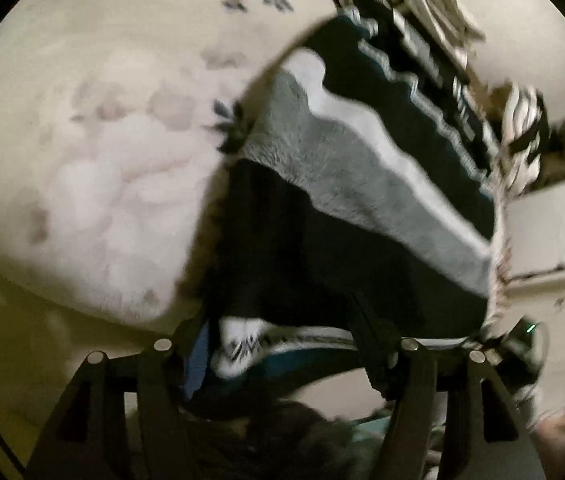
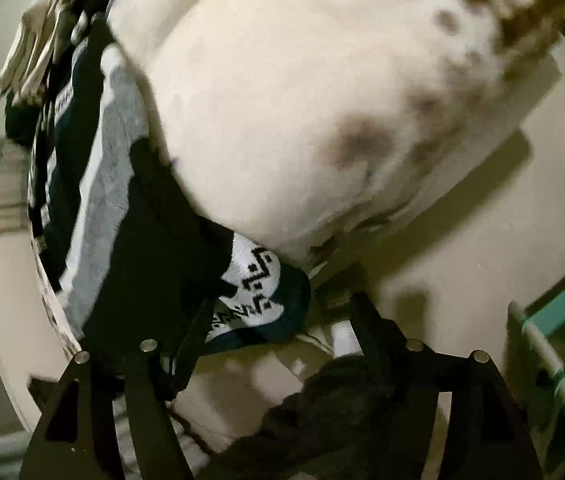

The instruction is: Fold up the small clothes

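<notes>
I take the folded knit garment [image 1: 346, 208], banded in black, grey, white and dark teal with a black-and-white zigzag pattern, as my landmark. It lies on a cream padded cover with faint printed blotches [image 1: 94, 184], which spreads away from the garment on one side. Beyond the garment's far end sits a blurred heap of other clothes in tan and black-and-white stripes [image 1: 434, 24]; I cannot tell the pieces apart.

My left gripper [image 1: 282, 344] hangs over the garment's near black edge with its jaws spread; a white patterned corner and a teal hem show in the gap, and I see no pad pressing on cloth. My right gripper [image 2: 278, 344] is also spread wide, at the garment's [image 2: 122, 216] near corner, where the white patch with black zigzags sits just beside its left finger [image 2: 186, 344], apart from the other. Dark fuzzy fabric [image 2: 322, 408] lies below the right gripper, nearer than the garment. A teal and white frame [image 2: 554, 320] stands well apart from the garment, at the right wrist view's edge.
</notes>
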A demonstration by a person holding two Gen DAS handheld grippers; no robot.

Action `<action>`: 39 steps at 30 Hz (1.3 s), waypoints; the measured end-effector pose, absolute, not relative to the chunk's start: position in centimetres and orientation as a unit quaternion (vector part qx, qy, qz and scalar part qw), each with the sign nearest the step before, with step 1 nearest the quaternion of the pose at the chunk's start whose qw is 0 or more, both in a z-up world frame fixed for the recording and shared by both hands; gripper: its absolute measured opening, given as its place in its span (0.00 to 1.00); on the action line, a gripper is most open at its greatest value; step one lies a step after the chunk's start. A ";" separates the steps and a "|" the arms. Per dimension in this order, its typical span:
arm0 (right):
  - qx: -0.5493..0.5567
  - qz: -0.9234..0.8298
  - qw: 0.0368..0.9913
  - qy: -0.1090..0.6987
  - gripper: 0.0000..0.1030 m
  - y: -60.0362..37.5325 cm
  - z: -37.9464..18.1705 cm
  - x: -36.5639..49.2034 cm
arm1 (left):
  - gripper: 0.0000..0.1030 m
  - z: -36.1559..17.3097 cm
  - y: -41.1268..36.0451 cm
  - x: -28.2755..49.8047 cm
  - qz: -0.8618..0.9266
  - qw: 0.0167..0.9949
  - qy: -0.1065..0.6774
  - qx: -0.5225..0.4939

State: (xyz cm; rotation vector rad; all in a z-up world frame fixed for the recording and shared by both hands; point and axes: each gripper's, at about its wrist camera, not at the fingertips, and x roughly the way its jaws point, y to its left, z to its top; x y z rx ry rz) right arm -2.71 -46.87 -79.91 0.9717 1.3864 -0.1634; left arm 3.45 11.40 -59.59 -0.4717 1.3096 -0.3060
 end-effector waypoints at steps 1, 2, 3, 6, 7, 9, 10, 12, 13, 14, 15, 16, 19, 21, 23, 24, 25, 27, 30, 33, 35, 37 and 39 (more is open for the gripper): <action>0.421 -0.062 0.662 0.617 0.70 -46.6 -80.3 -2.3 | 0.59 -59.7 11.2 3.5 -0.144 0.760 0.599 -0.207; 0.411 -0.053 0.663 0.623 0.71 -46.3 -80.6 -1.9 | 0.59 -59.4 11.0 3.4 -0.145 0.768 0.593 -0.196; 0.400 -0.047 0.664 0.630 0.71 -46.0 -80.9 -1.5 | 0.56 -59.3 10.8 3.3 -0.146 0.768 0.595 -0.188; 0.376 -0.025 0.671 0.639 0.50 -45.4 -80.8 -0.7 | 0.16 -59.0 10.4 2.7 -0.140 0.769 0.603 -0.156; 0.373 -0.017 0.672 0.639 0.37 -45.2 -80.5 -0.5 | 0.12 -59.1 10.5 2.4 -0.138 0.764 0.610 -0.157; 0.368 -0.013 0.669 0.646 0.15 -44.8 -79.9 -0.5 | 0.09 -58.7 10.8 2.1 -0.136 0.764 0.610 -0.162; 0.370 -0.008 0.669 0.645 0.10 -44.7 -79.5 -0.5 | 0.08 -58.0 10.6 1.9 -0.137 0.764 0.610 -0.159; 0.367 -0.008 0.671 0.644 0.09 -44.5 -78.4 -0.7 | 0.08 -56.8 10.6 1.7 -0.136 0.766 0.607 -0.161; 0.372 -0.008 0.671 0.642 0.08 -44.4 -77.8 -0.7 | 0.08 -55.9 10.5 1.7 -0.133 0.767 0.605 -0.167; 0.380 -0.009 0.670 0.638 0.08 -44.4 -77.1 -0.9 | 0.07 -54.8 10.5 1.8 -0.132 0.765 0.603 -0.180; 0.387 -0.009 0.670 0.634 0.08 -44.4 -76.1 -1.0 | 0.07 -53.9 10.6 1.9 -0.130 0.764 0.603 -0.190; 0.392 -0.007 0.671 0.629 0.08 -44.7 -75.2 -1.0 | 0.07 -52.9 10.9 2.2 -0.128 0.762 0.601 -0.205; 0.419 -0.003 0.675 0.607 0.08 -45.1 -71.7 -0.8 | 0.07 -49.1 11.4 3.8 -0.134 0.760 0.583 -0.256; 0.436 0.003 0.682 0.588 0.08 -45.5 -69.0 -0.2 | 0.07 -47.2 11.6 5.2 -0.136 0.761 0.569 -0.282; 0.451 0.012 0.693 0.563 0.08 -46.0 -65.8 1.2 | 0.07 -45.0 11.9 7.6 -0.141 0.763 0.550 -0.310; 0.454 0.016 0.697 0.554 0.08 -46.2 -64.6 1.9 | 0.07 -43.8 12.1 9.1 -0.141 0.765 0.539 -0.324; 0.456 0.020 0.703 0.546 0.08 -46.0 -63.4 2.9 | 0.07 -43.2 12.0 10.2 -0.143 0.766 0.532 -0.332; 0.460 0.027 0.714 0.527 0.08 -46.6 -61.0 5.4 | 0.07 -41.5 12.3 13.9 -0.147 0.771 0.510 -0.351; 0.468 0.033 0.727 0.502 0.08 -48.1 -58.6 9.8 | 0.07 -40.2 12.0 19.4 -0.151 0.776 0.486 -0.372; 0.465 0.038 0.742 0.481 0.08 -50.1 -56.9 15.3 | 0.07 -39.4 11.3 24.4 -0.151 0.788 0.466 -0.373; 0.451 0.036 0.756 0.472 0.08 -50.4 -56.3 19.7 | 0.07 -39.3 10.3 29.0 -0.149 0.793 0.456 -0.375; 0.450 0.031 0.763 0.462 0.08 -51.4 -56.5 24.9 | 0.07 -39.5 9.6 32.1 -0.144 0.796 0.453 -0.374; 0.443 0.022 0.769 0.460 0.08 -52.1 -57.1 28.9 | 0.07 -40.0 8.6 35.9 -0.137 0.798 0.453 -0.372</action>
